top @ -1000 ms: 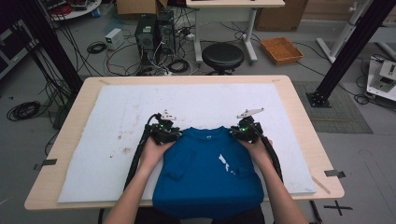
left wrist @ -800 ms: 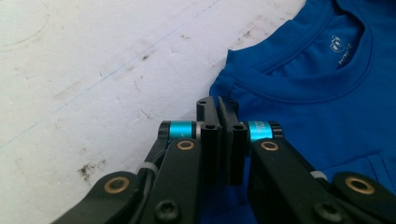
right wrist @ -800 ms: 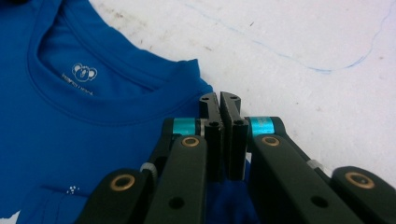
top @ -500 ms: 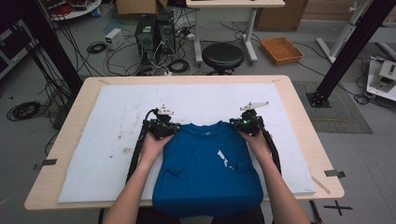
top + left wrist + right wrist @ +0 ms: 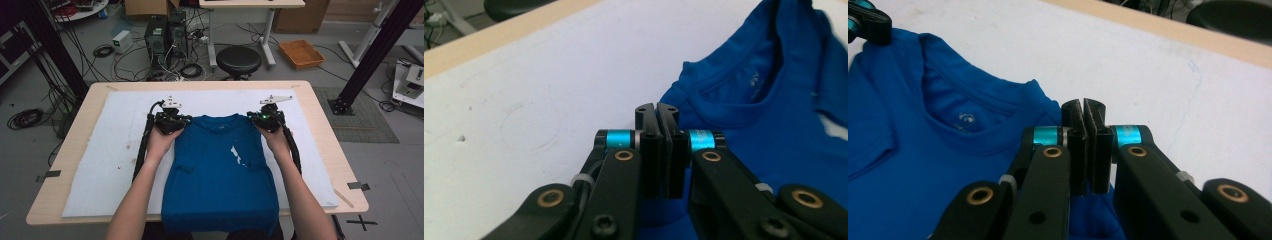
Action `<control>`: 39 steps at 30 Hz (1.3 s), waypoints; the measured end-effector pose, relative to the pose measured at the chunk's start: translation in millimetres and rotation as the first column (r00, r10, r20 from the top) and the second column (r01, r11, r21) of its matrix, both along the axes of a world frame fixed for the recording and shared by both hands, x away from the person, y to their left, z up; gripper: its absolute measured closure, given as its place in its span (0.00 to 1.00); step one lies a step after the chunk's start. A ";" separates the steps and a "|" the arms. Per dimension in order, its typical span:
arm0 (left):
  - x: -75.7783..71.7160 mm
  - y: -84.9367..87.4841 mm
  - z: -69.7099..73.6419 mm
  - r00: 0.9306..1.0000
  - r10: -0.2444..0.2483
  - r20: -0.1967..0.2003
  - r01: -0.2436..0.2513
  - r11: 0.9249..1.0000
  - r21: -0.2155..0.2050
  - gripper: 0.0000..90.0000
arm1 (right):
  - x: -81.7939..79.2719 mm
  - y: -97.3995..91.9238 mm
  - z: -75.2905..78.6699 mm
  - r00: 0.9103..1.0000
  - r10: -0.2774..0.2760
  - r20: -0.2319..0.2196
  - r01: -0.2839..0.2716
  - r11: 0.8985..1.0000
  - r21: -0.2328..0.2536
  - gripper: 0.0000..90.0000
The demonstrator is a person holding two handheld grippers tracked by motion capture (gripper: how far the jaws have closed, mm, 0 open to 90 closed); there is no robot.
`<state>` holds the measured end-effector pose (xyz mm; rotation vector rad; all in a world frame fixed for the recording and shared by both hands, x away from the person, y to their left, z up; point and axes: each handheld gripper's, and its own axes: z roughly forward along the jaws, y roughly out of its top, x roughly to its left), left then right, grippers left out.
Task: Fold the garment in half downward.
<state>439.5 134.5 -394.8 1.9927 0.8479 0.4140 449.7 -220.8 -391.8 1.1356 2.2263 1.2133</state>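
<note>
Gripping a blue T-shirt [image 5: 220,170] by its two shoulders, a person works at a wooden table [image 5: 325,115] covered with a white mat [image 5: 100,165]. The left hand-held gripper [image 5: 176,121] pinches the shoulder just left of the shirt's neckline [image 5: 220,119]; the right hand-held gripper [image 5: 264,119] pinches the shoulder just right of it. In each gripper view the two black jaws stand pressed together with a fold of blue cloth caught between them, so both are clamped on the shirt.

The shirt lies face up on the mat, collar away from the person, its hem hanging over the table edge nearest them. Holding both shoulders at once, either side of the neckline, most likely serves to keep the top edge taut and level so the shirt can be pulled or spread flat without bunching.

A small white print [image 5: 236,154] sits below and to the right of the neckline; its shape cannot be read. Inside the collar, the right gripper view shows a small round printed mark [image 5: 967,120] with tiny lettering under it, too small to make out.
</note>
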 end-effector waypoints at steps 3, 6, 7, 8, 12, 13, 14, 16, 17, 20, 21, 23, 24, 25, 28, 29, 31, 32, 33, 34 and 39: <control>-17.5 2.6 8.0 0.999 -0.026 0.024 0.026 1.000 -0.011 0.98 | -23.5 -3.9 9.2 0.999 0.006 0.042 -0.006 1.000 0.004 0.99; -39.2 5.9 14.2 0.997 -0.048 0.059 0.048 0.999 -0.013 0.98 | -51.8 -7.9 16.4 0.996 0.020 0.082 -0.021 1.000 0.009 0.99; -46.2 6.5 15.4 0.996 -0.055 0.070 0.055 0.998 -0.010 0.98 | -58.4 -8.9 17.6 0.996 0.024 0.085 -0.025 1.000 0.013 0.99; -54.9 6.9 16.6 0.995 -0.064 0.078 0.064 0.998 0.002 0.98 | -67.2 -10.2 18.5 0.995 0.026 0.097 -0.028 0.999 0.016 0.99; -77.7 5.1 16.8 0.991 -0.094 0.092 0.094 0.996 0.007 0.98 | -97.8 -12.4 16.9 0.991 0.044 0.129 -0.043 0.999 -0.006 0.99; -85.3 4.1 16.5 0.990 -0.105 0.096 0.105 0.994 0.008 0.98 | -104.1 -13.2 15.5 0.991 0.043 0.128 -0.042 0.999 -0.010 0.99; -89.8 3.6 16.0 0.988 -0.114 0.101 0.114 0.993 0.009 0.98 | -111.6 -14.3 13.5 0.990 0.045 0.135 -0.044 0.999 -0.014 0.99; -101.9 1.8 13.7 0.986 -0.132 0.106 0.131 0.991 0.016 0.98 | -121.8 -16.7 10.7 0.989 0.050 0.138 -0.048 0.999 -0.016 0.99; -107.6 0.8 11.9 0.985 -0.138 0.107 0.137 0.990 0.019 0.98 | -127.3 -18.1 9.2 0.989 0.051 0.137 -0.050 0.999 -0.013 0.99; -122.2 -0.7 6.8 0.982 -0.160 0.104 0.158 0.987 0.036 0.98 | -144.1 -22.1 4.6 0.988 0.061 0.140 -0.060 0.998 -0.015 0.99; -126.3 -0.9 5.3 0.980 -0.167 0.106 0.165 0.986 0.034 0.98 | -147.9 -22.6 3.6 0.988 0.063 0.139 -0.062 0.998 -0.014 0.99; -134.5 -1.1 3.1 0.978 -0.177 0.108 0.173 0.984 0.041 0.98 | -157.5 -23.9 1.4 0.988 0.065 0.138 -0.063 0.998 -0.021 0.99; -138.2 -1.3 1.9 0.977 -0.182 0.109 0.178 0.983 0.046 0.98 | -161.7 -24.8 0.3 0.988 0.070 0.139 -0.068 0.997 -0.019 0.99; -142.4 -1.5 0.3 0.976 -0.190 0.110 0.185 0.981 0.055 0.98 | -166.0 -25.2 -0.6 0.988 0.071 0.140 -0.069 0.997 -0.020 0.99; -151.3 -1.7 -4.1 0.974 -0.202 0.107 0.196 0.979 0.063 0.98 | -177.7 -26.0 -3.9 0.987 0.082 0.141 -0.079 0.997 -0.027 0.99; -154.4 -1.8 -5.6 0.974 -0.201 0.108 0.195 0.979 0.068 0.98 | -181.7 -25.6 -5.2 0.987 0.081 0.138 -0.077 0.996 -0.034 1.00; -159.6 -2.0 -8.9 0.973 -0.204 0.112 0.195 0.977 0.081 0.98 | -187.8 -26.0 -7.9 0.987 0.082 0.138 -0.077 0.996 -0.041 1.00; -161.9 -1.9 -10.5 0.972 -0.206 0.110 0.198 0.977 0.084 0.98 | -190.2 -26.6 -9.0 0.987 0.083 0.136 -0.077 0.996 -0.046 1.00; -163.9 -2.2 -12.4 0.972 -0.211 0.107 0.202 0.976 0.083 0.98 | -192.6 -26.8 -10.5 0.988 0.082 0.132 -0.076 0.996 -0.049 1.00; -165.8 -2.6 -14.3 0.971 -0.214 0.104 0.205 0.975 0.088 0.98 | -194.0 -27.4 -12.2 0.987 0.085 0.133 -0.078 0.995 -0.057 1.00; -172.5 -6.0 -24.9 0.967 -0.239 0.085 0.229 0.967 0.112 0.98 | -198.8 -31.4 -22.1 0.991 0.085 0.103 -0.080 0.995 -0.061 1.00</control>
